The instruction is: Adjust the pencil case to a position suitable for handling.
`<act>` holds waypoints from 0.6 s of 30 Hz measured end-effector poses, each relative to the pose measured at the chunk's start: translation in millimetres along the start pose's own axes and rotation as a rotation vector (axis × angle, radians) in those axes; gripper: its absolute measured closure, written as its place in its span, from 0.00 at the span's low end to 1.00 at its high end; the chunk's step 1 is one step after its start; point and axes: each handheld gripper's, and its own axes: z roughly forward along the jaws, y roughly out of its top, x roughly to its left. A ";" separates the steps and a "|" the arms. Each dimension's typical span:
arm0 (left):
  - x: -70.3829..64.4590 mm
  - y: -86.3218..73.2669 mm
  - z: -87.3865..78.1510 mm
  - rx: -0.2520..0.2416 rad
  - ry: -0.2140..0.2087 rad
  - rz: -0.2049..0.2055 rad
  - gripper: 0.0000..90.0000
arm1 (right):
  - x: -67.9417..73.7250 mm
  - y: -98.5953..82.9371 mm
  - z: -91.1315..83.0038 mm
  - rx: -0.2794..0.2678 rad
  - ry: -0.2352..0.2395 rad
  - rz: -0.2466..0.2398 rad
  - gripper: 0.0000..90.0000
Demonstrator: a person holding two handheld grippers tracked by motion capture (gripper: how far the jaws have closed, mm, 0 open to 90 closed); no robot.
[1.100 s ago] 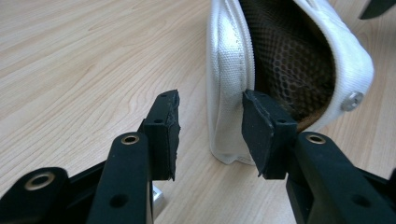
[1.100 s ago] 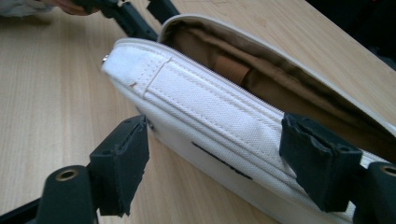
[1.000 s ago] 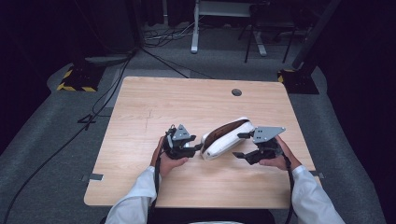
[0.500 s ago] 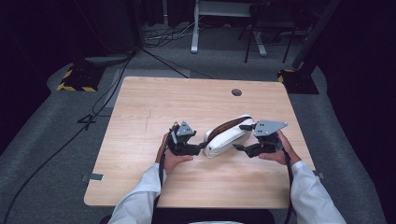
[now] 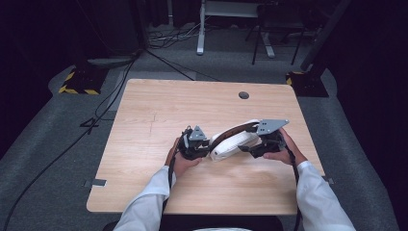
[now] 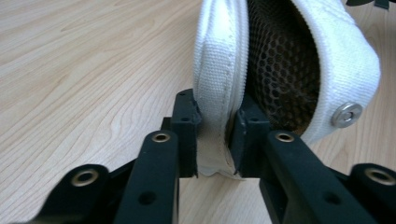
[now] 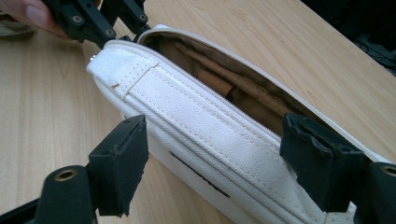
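White pouch (image 5: 234, 144) lying at table centre, slightly toward 4 o'clock, between both grippers, mouth open, brown lining showing. Left gripper (image 6: 216, 135) clamped shut on the edge strip at the pouch's 9 o'clock end; fabric pinched between the pads, mesh lining just beyond. Right gripper (image 7: 215, 163) spread wide, jaws straddling the body at the 3 o'clock end; not closed on anything, pads apart from the canvas as far as can be told.

Risks, judged: single pinch on a thin hem, so any pull toward 3 o'clock likely to slip the strip out or twist the pouch over. Right jaws closing as they stand would likely squash both walls together and shut the mouth instead of holding it open. Metal rivet (image 6: 348, 113) near the left pads, a hard spot to skid on.

Surroundings: wooden table (image 5: 159, 110) bare, cable hole (image 5: 244, 95) at 12 o'clock, well apart. Person's hand (image 5: 185, 161) behind the left gripper. Cables on the floor beyond. Nothing blocking the pouch.
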 end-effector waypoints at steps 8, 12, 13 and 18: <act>6.5 -10.8 -17.1 0.017 -0.101 -0.032 0.87 | 23.6 -2.2 -9.9 -0.024 0.051 -0.029 0.30; 9.8 -13.7 -24.2 0.021 -0.084 -0.039 0.81 | 31.6 0.1 -12.9 -0.042 0.052 -0.039 0.30; 11.4 -14.4 -26.4 0.012 -0.065 -0.046 0.78 | 32.2 0.2 -13.6 -0.047 0.051 -0.034 0.29; 11.2 -14.2 -30.1 0.007 -0.021 -0.043 0.55 | 31.1 -4.4 -19.9 -0.071 0.013 -0.009 0.29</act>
